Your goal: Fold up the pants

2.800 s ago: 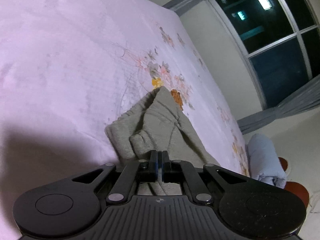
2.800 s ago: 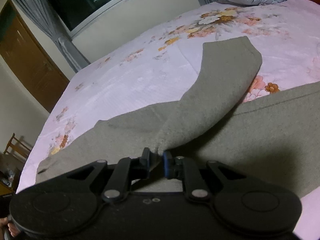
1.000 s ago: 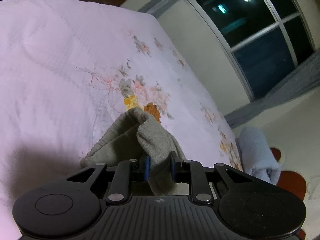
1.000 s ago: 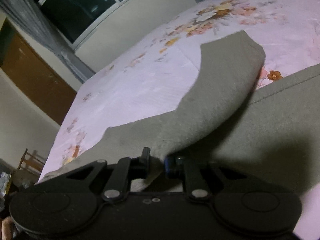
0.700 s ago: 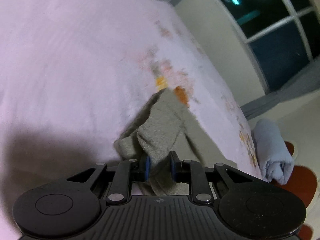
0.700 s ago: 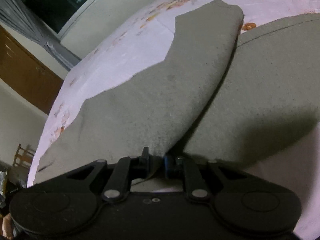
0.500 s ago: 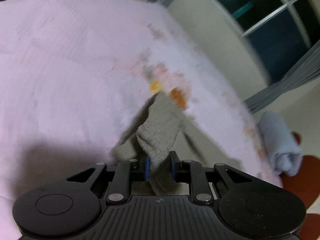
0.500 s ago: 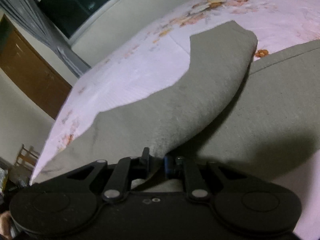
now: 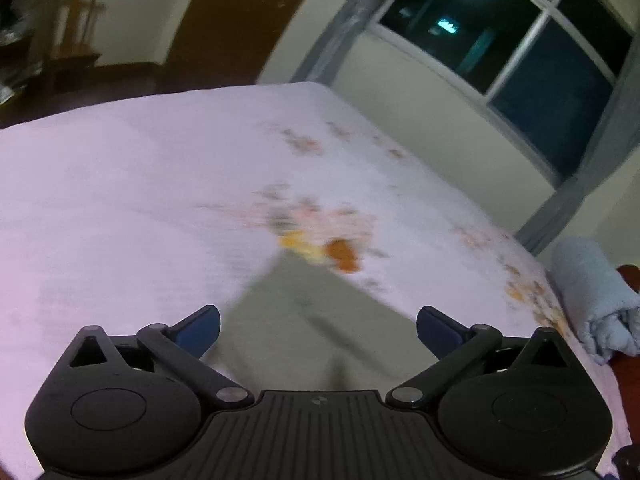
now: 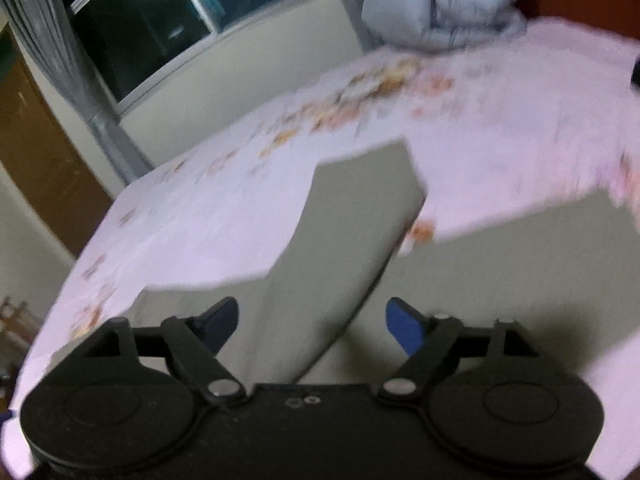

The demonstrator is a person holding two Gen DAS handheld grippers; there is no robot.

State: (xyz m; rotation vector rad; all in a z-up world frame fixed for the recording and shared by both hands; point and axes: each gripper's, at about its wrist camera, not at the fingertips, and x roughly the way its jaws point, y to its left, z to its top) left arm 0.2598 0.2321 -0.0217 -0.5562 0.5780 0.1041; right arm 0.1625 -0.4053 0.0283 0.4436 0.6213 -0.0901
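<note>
Grey-green pants (image 10: 352,232) lie on a pink floral bedsheet (image 10: 224,200), one leg folded over the rest. In the left wrist view the pants (image 9: 304,320) lie flat and blurred below my left gripper (image 9: 318,330). Its jaws are opening and stand wide apart, with nothing pressed between the blue pads (image 9: 200,330). My right gripper (image 10: 312,326) is also opening; the folded leg lies under the gap, clear of its blue pads (image 10: 404,330). Both views are motion-blurred.
A rolled light-blue blanket (image 9: 592,300) sits at the bed's far end, seen also as a bundle (image 10: 444,4) in the right wrist view. A dark window (image 9: 520,52) with grey curtains and a brown door (image 9: 240,20) back the room. A wooden chair (image 9: 76,20) stands far left.
Both grippers were shut on folds of the pants; now both have let go and spread wide. The cloth has dropped flat onto the bed, and both grippers have drawn back and risen.
</note>
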